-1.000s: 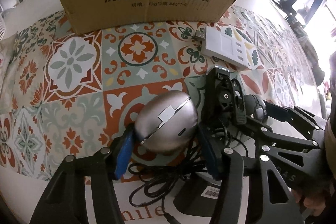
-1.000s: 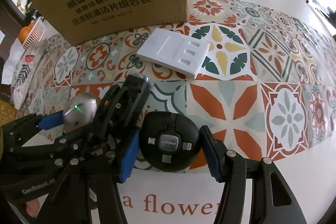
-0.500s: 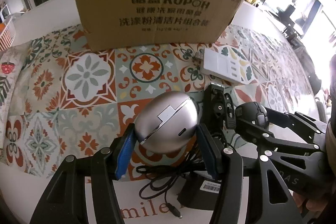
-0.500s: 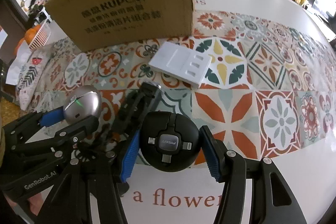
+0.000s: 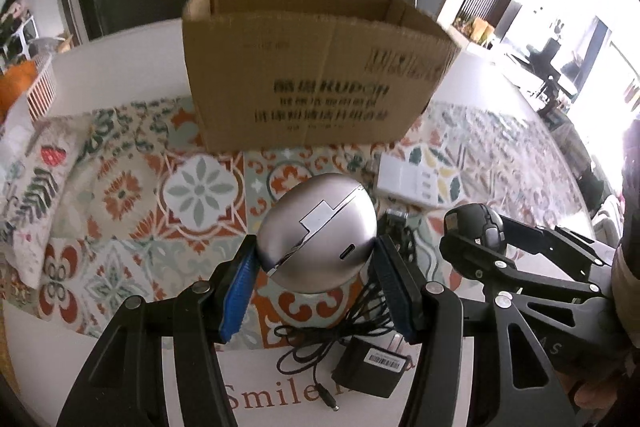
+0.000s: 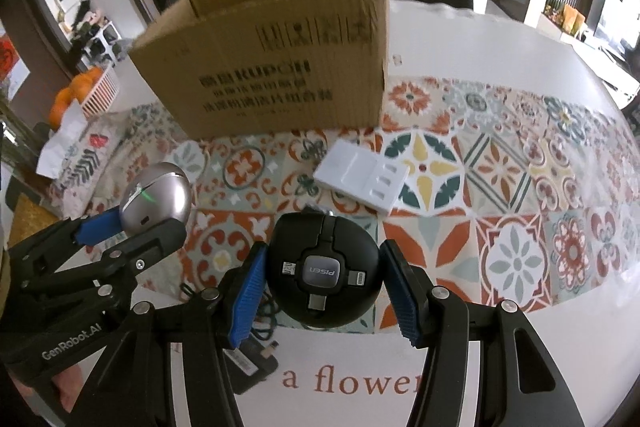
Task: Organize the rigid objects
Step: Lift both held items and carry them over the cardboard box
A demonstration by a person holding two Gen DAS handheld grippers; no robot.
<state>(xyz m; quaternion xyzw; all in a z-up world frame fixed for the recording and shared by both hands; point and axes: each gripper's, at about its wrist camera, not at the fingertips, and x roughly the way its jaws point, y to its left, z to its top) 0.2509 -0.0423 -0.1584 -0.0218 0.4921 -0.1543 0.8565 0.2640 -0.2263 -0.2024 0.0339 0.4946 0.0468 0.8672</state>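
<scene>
1. Left wrist view: your left gripper (image 5: pixel 316 277) clamps the silver egg-shaped case (image 5: pixel 317 235) between its pads; cardboard box (image 5: pixel 316 87) at twelve o'clock.
2. Right wrist view: your right gripper (image 6: pixel 322 291) clamps the black round adapter (image 6: pixel 323 271); white panel (image 6: pixel 362 181) at one o'clock.

Item count: one open brown cardboard box (image 5: pixel 316 83); one silver egg-shaped case (image 5: pixel 318 233); one round black cable hub (image 6: pixel 323 273); one flat white plastic panel (image 6: pixel 362 177); one black power adapter with cord (image 5: pixel 370 371).
</scene>
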